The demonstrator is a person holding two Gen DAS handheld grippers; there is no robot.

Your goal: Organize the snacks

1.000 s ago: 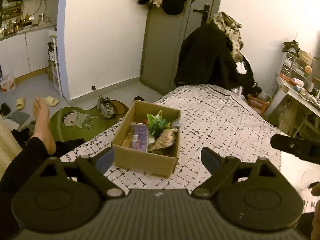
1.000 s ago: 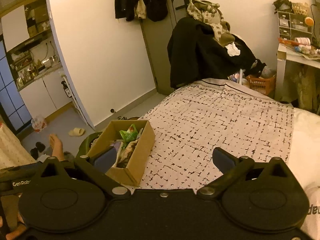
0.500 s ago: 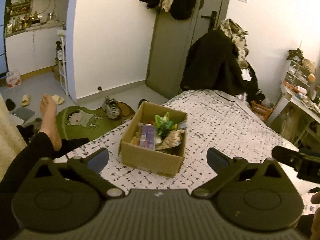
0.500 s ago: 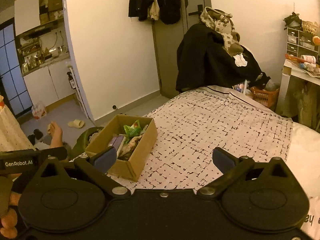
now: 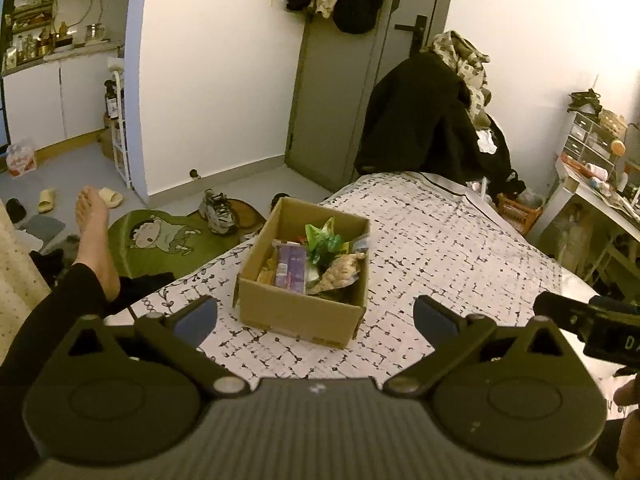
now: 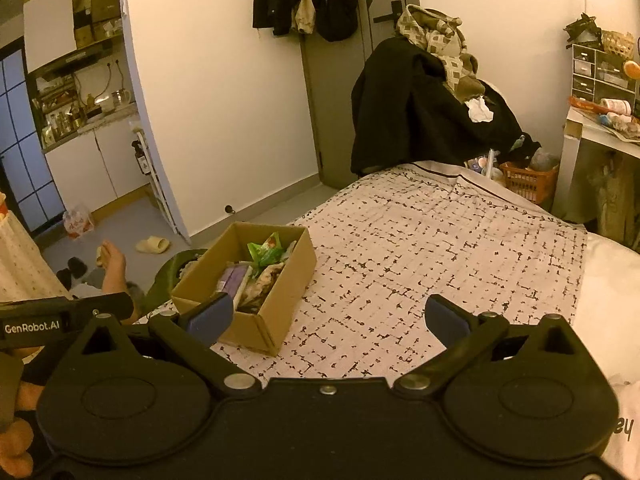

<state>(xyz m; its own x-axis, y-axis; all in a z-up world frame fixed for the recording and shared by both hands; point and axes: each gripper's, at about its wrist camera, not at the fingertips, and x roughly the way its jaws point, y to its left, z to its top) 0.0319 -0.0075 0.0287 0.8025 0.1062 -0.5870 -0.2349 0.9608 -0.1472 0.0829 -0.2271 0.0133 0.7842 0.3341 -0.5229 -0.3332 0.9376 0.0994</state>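
Observation:
An open cardboard box [image 5: 296, 312] sits on the patterned bedspread [image 5: 460, 248] near the bed's left edge. It holds several snack packets, among them a purple pack [image 5: 291, 268], a green bag [image 5: 324, 240] and a beige bag [image 5: 340, 272]. My left gripper [image 5: 316, 318] is open and empty, held just in front of the box. My right gripper [image 6: 328, 316] is open and empty, to the right of the box [image 6: 276, 280], over the bedspread [image 6: 440, 248].
A dark coat pile [image 5: 428, 120] lies at the bed's far end by the door [image 5: 340, 92]. A cluttered desk [image 5: 600, 188] stands at the right. A green rug [image 5: 160, 240], shoes and the person's bare foot [image 5: 94, 236] are on the floor left of the bed.
Both grippers have pulled back and risen slightly, so the box sits a little farther off and more toward the middle of each view. Both stay open and empty.

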